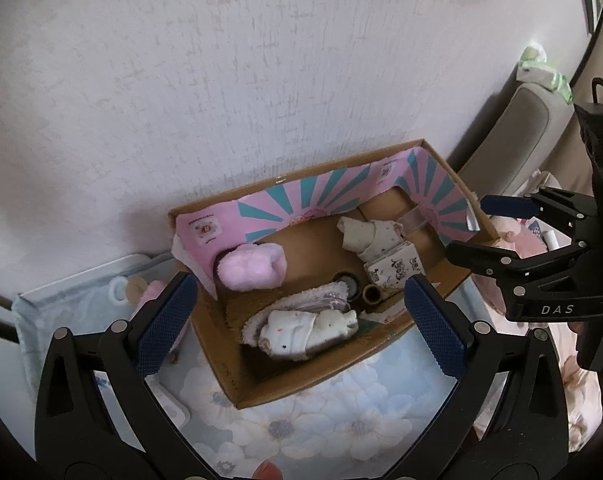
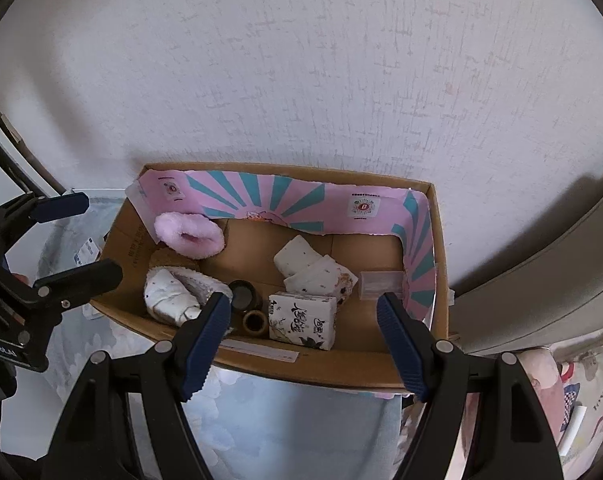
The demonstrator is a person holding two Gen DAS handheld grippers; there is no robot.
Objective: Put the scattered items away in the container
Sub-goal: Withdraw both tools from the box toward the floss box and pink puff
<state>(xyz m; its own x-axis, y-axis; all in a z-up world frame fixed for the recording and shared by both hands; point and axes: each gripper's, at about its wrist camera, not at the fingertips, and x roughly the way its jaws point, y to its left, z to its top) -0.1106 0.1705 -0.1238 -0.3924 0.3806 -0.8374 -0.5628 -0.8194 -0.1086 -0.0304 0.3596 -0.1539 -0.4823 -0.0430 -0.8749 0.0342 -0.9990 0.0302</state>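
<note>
Left tool (image 1: 297, 324): your jaws stand wide apart and hold nothing — they hang above the near end of the cardboard box (image 1: 257, 390).
Right tool (image 2: 303, 330): your jaws are parted about halfway, empty, over the box's near wall.
Box position: it sits on a floral-print bed cover (image 1: 321, 428), its far side against a white textured wall (image 1: 261, 60).
Box lining: a pink sheet with teal rays (image 2: 261, 196) stands along the far and side walls.
Items inside: a fluffy pink slipper (image 2: 189, 236); a white folded cloth bundle (image 2: 169, 296) at the left; a second white speckled bundle (image 2: 309, 268) near the middle.
Also inside: a tissue pack with black lettering (image 2: 301, 320), a black tape roll (image 2: 243, 294) and a brown tape roll (image 2: 255, 322) just beside it — plus a small clear plastic box (image 2: 381, 284) at the right.
</note>
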